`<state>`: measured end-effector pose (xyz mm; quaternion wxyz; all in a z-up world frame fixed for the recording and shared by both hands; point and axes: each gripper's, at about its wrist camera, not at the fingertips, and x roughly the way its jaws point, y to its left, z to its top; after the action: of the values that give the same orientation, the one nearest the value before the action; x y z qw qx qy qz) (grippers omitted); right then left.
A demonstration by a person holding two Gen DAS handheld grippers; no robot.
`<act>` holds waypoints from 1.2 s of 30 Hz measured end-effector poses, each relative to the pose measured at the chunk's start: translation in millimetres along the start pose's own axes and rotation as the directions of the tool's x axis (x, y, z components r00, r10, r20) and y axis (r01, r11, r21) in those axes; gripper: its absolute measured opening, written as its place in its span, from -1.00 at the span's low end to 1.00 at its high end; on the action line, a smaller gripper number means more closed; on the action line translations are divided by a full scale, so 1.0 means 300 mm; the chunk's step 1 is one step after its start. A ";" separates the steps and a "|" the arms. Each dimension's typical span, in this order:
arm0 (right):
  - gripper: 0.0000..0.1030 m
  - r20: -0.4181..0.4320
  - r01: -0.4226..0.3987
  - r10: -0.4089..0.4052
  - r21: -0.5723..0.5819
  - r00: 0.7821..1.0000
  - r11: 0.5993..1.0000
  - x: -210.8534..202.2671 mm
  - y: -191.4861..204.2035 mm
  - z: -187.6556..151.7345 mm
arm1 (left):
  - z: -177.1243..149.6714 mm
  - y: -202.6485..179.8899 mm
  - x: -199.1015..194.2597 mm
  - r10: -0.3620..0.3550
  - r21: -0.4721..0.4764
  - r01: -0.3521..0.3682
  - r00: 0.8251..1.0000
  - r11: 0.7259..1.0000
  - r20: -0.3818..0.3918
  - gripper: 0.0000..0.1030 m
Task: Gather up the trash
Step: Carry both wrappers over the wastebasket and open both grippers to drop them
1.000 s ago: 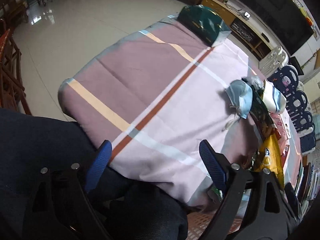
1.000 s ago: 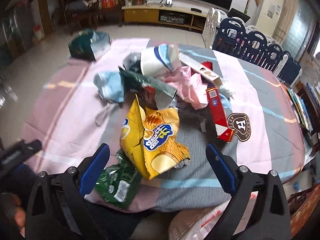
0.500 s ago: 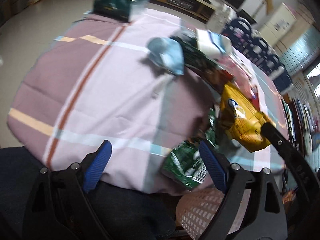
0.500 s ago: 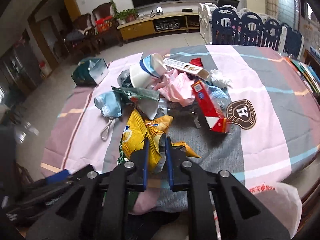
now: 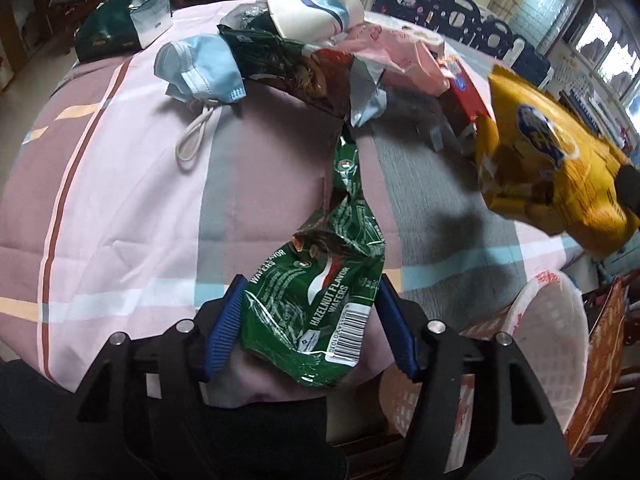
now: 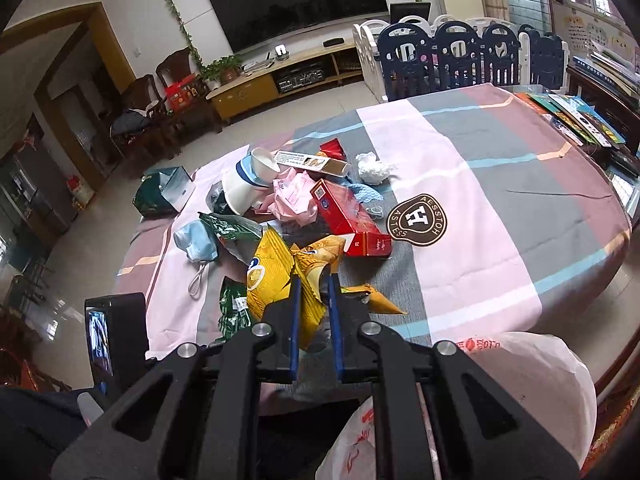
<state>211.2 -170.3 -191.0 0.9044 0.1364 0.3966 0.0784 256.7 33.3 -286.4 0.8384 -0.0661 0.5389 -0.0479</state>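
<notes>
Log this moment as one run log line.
right claw shut on yellow chip bag | left claw open around green wafer wrapper

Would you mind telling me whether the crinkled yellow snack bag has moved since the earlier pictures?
Yes. The crinkled yellow snack bag, pinched in the right claw, has lifted off the striped tablecloth, toward the camera.

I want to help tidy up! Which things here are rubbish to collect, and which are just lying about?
Rubbish: yellow chip bag in the right gripper, green wafer wrapper between the left gripper fingers, blue face mask, red carton, paper cup.

Lying about: books, TV, tablecloth.
</notes>
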 end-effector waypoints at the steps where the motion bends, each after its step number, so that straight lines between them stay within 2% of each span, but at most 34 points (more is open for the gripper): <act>1: -0.74 0.005 -0.003 0.003 0.005 1.000 1.000 -0.008 -0.003 0.003 | 0.003 0.002 -0.001 -0.021 -0.012 0.021 1.000 1.000 0.006 -0.03; 3: -0.74 0.018 -0.019 0.019 0.024 1.000 1.000 -0.030 -0.012 0.011 | 0.009 0.011 -0.011 -0.029 -0.032 0.030 0.999 0.999 0.028 -0.29; 7: -0.74 0.058 -0.050 0.047 0.061 0.997 0.997 -0.094 -0.029 0.039 | 0.027 0.038 -0.048 -0.014 -0.050 0.018 0.996 0.999 0.083 -0.35; 10: -0.74 0.094 -0.070 0.062 0.075 0.994 0.995 -0.160 -0.040 0.065 | 0.040 0.056 -0.093 -0.036 -0.078 0.046 0.992 0.996 0.122 -0.37; 12: -0.74 0.121 -0.084 0.074 0.079 0.990 0.993 -0.221 -0.047 0.081 | 0.041 0.057 -0.124 -0.067 -0.086 0.079 0.988 0.993 0.139 -0.38; 16: -0.74 0.187 -0.019 0.014 0.028 0.982 0.999 -0.385 -0.061 0.076 | 0.014 0.020 -0.218 -0.193 -0.042 0.203 0.965 0.978 0.180 -0.38; 21: -0.74 0.161 0.108 -0.106 -0.007 0.981 0.994 -0.504 -0.140 -0.008 | -0.029 -0.109 -0.305 -0.386 0.116 0.371 0.909 0.921 0.156 -0.38; 25: -0.73 0.026 0.191 -0.192 0.014 0.981 0.981 -0.477 -0.241 -0.118 | -0.096 -0.243 -0.353 -0.514 0.244 0.484 0.854 0.841 0.078 -0.38; 28: -0.45 -0.150 0.289 -0.276 0.068 0.949 0.955 -0.395 -0.331 -0.198 | -0.166 -0.350 -0.369 -0.548 0.335 0.512 0.836 0.791 0.017 -0.38; 29: -0.19 -0.184 0.300 -0.277 0.116 0.943 0.947 -0.388 -0.368 -0.219 | -0.188 -0.380 -0.367 -0.559 0.358 0.525 0.829 0.772 -0.010 -0.37; 30: -0.04 -0.203 0.301 -0.264 0.180 0.943 0.936 -0.389 -0.404 -0.234 | -0.211 -0.412 -0.361 -0.574 0.378 0.546 0.818 0.748 -0.045 -0.35; 31: 0.00 -0.207 0.292 -0.243 0.255 0.948 0.922 -0.402 -0.443 -0.244 | -0.233 -0.440 -0.352 -0.585 0.392 0.563 0.808 0.727 -0.075 -0.33; 32: 0.06 -0.198 0.280 -0.228 0.296 0.953 0.913 -0.413 -0.461 -0.242 | -0.252 -0.462 -0.342 -0.595 0.406 0.580 0.797 0.706 -0.104 -0.22; 33: 0.12 -0.182 0.277 -0.228 0.317 0.956 0.907 -0.430 -0.473 -0.232 | -0.273 -0.487 -0.335 -0.599 0.419 0.592 0.790 0.688 -0.131 0.11; 34: 0.17 -0.158 0.290 -0.251 0.317 0.955 0.903 -0.452 -0.472 -0.221 | -0.291 -0.493 -0.320 -0.599 0.425 0.598 0.787 0.680 -0.149 0.28; 35: 0.28 -0.127 0.308 -0.282 0.307 0.951 0.901 -0.477 -0.463 -0.211 | -0.298 -0.503 -0.316 -0.597 0.430 0.602 0.785 0.673 -0.165 0.55; 36: 0.38 -0.106 0.317 -0.299 0.302 0.948 0.899 -0.488 -0.453 -0.187 | -0.305 -0.515 -0.315 -0.590 0.435 0.598 0.789 0.673 -0.173 0.67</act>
<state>75.6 -325.6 -167.5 0.8601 0.2125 0.4463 -0.1260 133.0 -110.1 -214.1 0.7624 -0.0330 0.4673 -0.4464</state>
